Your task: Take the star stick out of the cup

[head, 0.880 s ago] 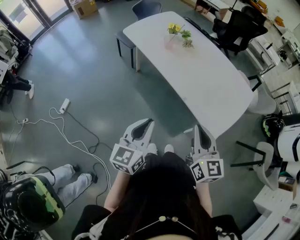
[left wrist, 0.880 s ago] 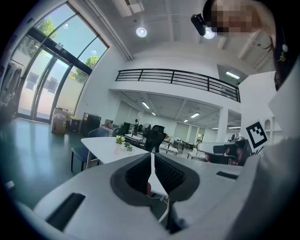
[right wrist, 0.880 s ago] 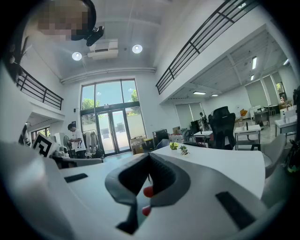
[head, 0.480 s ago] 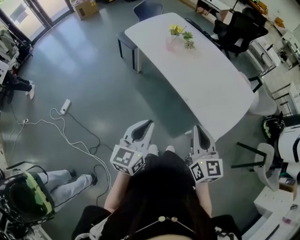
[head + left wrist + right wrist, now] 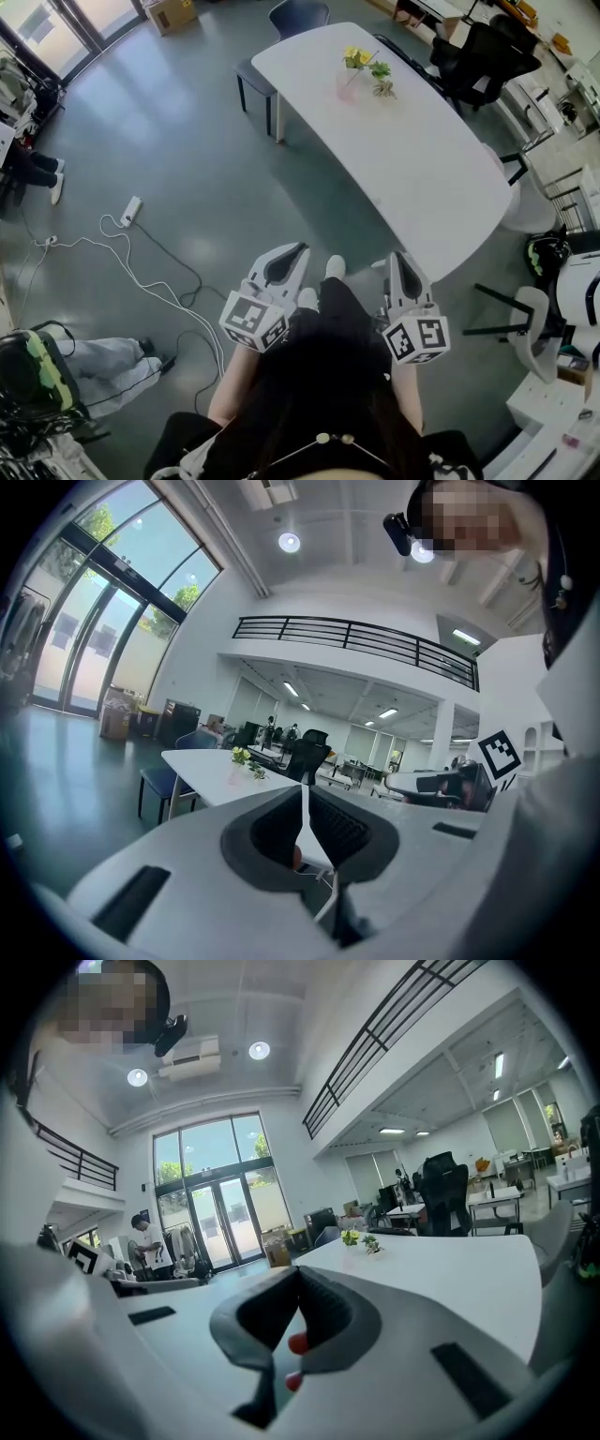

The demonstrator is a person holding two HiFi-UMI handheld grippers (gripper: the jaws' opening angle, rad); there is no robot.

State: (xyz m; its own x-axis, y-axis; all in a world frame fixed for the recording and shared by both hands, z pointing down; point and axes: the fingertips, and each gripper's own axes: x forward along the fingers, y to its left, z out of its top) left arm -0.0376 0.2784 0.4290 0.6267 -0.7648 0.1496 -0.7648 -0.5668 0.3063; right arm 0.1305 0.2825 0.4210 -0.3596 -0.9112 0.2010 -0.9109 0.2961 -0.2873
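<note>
Left gripper (image 5: 296, 247) and right gripper (image 5: 399, 255) are hanging closed and empty. The star stick (image 5: 352, 57), sitting in the cup (image 5: 344, 87) near the table's (image 5: 422, 169) far end, is probably light and flimsy, so pinching its stem seems best.

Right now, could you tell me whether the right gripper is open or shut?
Shut: the right gripper has its jaws closed together, with nothing between them.

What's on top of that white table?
On the table, toward its far end: a pink cup with yellow and green sprigs. Its inside is too small to see.
</note>
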